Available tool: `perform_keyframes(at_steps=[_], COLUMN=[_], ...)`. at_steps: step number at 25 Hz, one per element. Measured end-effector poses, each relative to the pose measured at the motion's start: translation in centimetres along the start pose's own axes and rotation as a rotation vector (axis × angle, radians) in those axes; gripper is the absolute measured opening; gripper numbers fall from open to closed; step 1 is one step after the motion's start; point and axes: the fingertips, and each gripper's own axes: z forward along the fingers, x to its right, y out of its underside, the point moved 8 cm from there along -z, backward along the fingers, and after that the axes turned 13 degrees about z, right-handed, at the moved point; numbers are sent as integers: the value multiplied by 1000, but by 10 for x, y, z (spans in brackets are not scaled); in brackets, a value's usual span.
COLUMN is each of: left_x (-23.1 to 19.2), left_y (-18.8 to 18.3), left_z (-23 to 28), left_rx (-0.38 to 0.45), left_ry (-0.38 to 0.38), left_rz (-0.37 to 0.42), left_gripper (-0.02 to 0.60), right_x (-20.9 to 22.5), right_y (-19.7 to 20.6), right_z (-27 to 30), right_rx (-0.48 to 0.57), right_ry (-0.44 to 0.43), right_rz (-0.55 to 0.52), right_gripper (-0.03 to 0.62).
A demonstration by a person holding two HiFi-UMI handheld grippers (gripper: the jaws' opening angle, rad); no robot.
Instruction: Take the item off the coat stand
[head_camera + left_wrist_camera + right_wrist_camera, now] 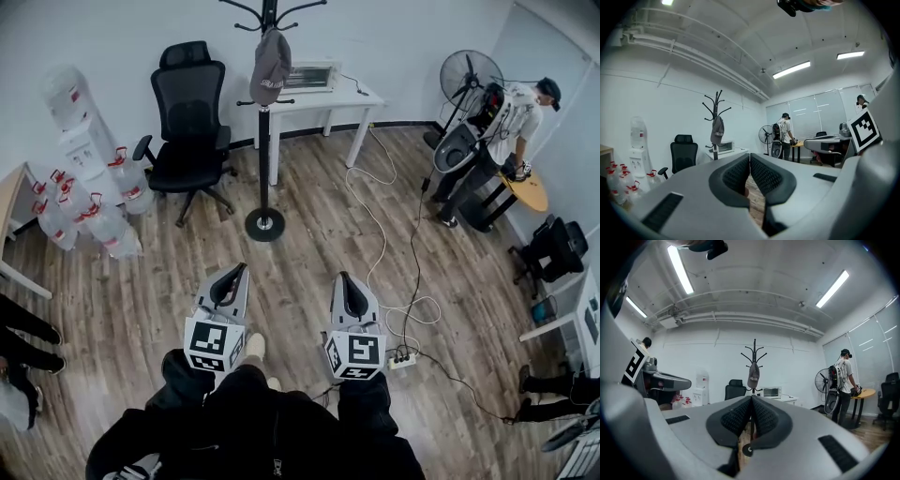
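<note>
A grey cap (271, 66) hangs high on the black coat stand (264, 150), between an office chair (187, 122) and a white tabletop (330, 97). The left gripper (238, 269) and right gripper (343, 277) — both pressed together, holding nothing — hover well apart from it over wooden floor (300, 253); a white cable (375, 220) lies to the right.

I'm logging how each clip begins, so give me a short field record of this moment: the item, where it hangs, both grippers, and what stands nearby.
item: grey cap
location: hanging high on the coat stand, nothing touching it
left gripper: jaws together, nothing between them, held low and well short of the stand
right gripper: jaws together, nothing between them, also well short of the stand
near the stand: black office chair to its left in the head view, white table behind it
task state: cap not yet taken
</note>
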Motion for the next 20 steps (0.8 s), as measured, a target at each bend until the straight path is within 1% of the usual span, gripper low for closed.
perform_keyframes(at_steps=[4,9,15,20], left_x=[6,-5,-33,-57], left_y=[0,9,3,-6], left_z=[43,115,221,302], left_rx=[-1,-11,-12,-16], left_ry=[37,67,67,65], left_rz=[-2,-14,-37,-33], left_gripper=[25,25,25,25], right_x=[23,58,105,142], right_y=[1,1,-16,-34], right_z=[25,80,171,250], right_rx=[-13,-22,-41,-36], right_ry=[15,44,46,38], right_rz=[-3,1,-15,-5], right_gripper=[17,17,17,17])
